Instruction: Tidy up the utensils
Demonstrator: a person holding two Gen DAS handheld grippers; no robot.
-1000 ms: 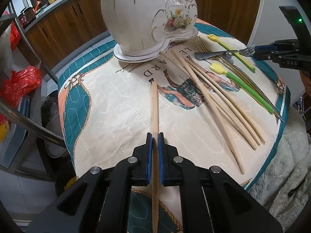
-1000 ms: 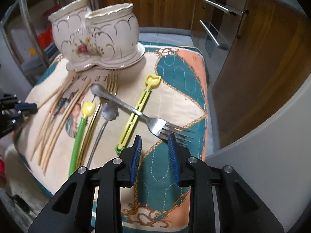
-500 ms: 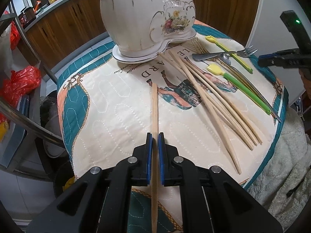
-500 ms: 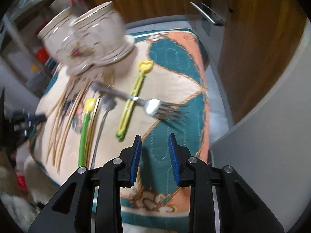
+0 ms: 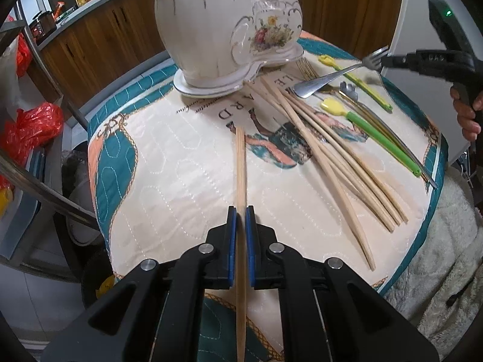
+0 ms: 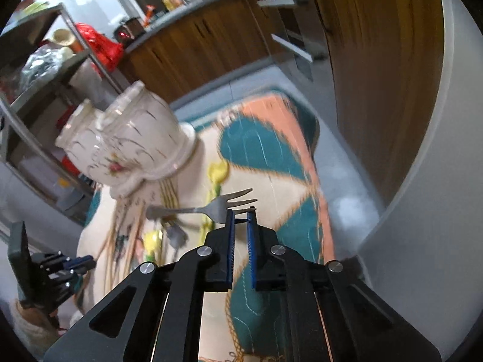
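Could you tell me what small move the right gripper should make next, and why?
Probably lift the fork and carry it toward the ceramic holder. The right gripper has just closed on its tines, and in the left wrist view the handle end still sits low over the other utensils.
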